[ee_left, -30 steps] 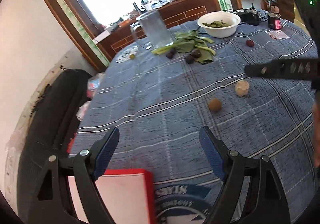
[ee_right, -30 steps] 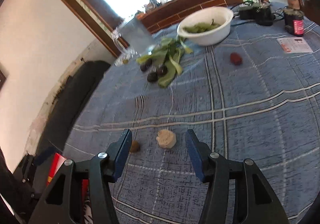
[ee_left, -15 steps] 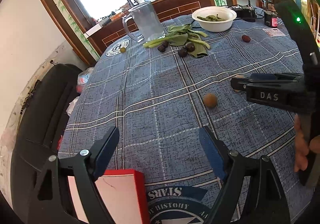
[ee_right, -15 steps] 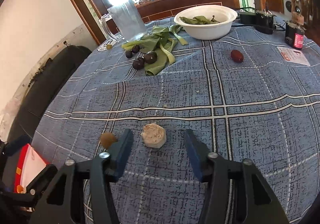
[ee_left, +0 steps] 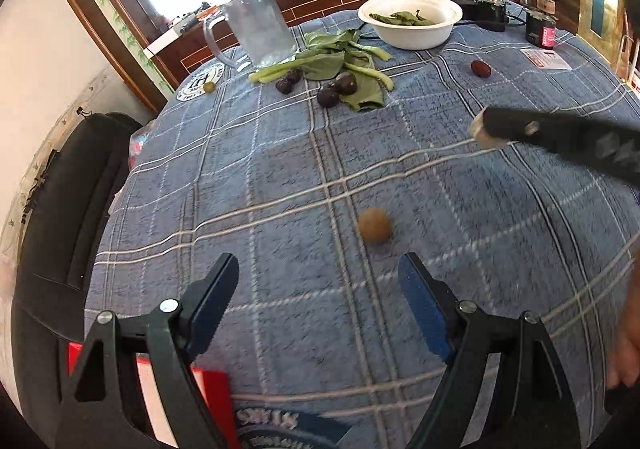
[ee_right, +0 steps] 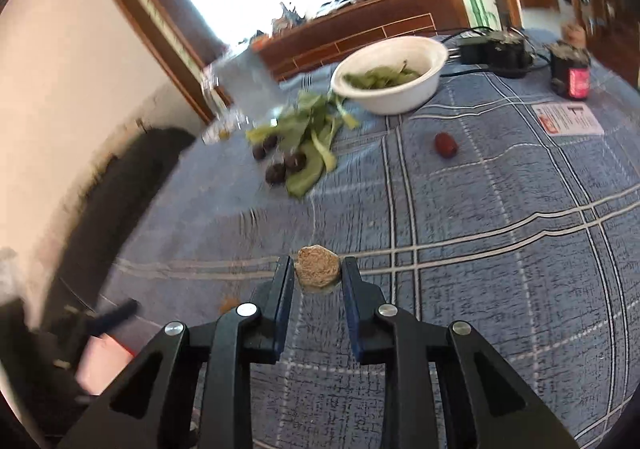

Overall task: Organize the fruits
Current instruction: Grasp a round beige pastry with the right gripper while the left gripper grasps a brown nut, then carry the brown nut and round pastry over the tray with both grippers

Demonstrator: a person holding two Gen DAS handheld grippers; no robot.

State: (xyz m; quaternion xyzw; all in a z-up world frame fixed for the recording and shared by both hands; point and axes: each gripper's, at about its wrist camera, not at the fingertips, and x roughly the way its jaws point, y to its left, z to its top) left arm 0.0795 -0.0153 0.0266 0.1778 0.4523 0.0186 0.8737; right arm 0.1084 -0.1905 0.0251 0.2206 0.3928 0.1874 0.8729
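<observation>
One pale peeled fruit [ee_right: 318,268], formerly loose on the tablecloth [ee_right: 500,273], now clamped in right gripper [ee_right: 317,275]. Left gripper [ee_left: 318,283] unchanged: jaws apart, holding nothing, brown fruit [ee_left: 375,225] just ahead.

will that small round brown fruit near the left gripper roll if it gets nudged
Probably: the small round brown fruit looks nearly spherical and sits free on the blue plaid tablecloth. The cloth's nap may slow it. It likely is light, given its smallness.

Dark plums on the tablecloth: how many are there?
4, clustered by the greens: two side by side at the left, two at the leaf's edge. Leaves may hide more.
</observation>
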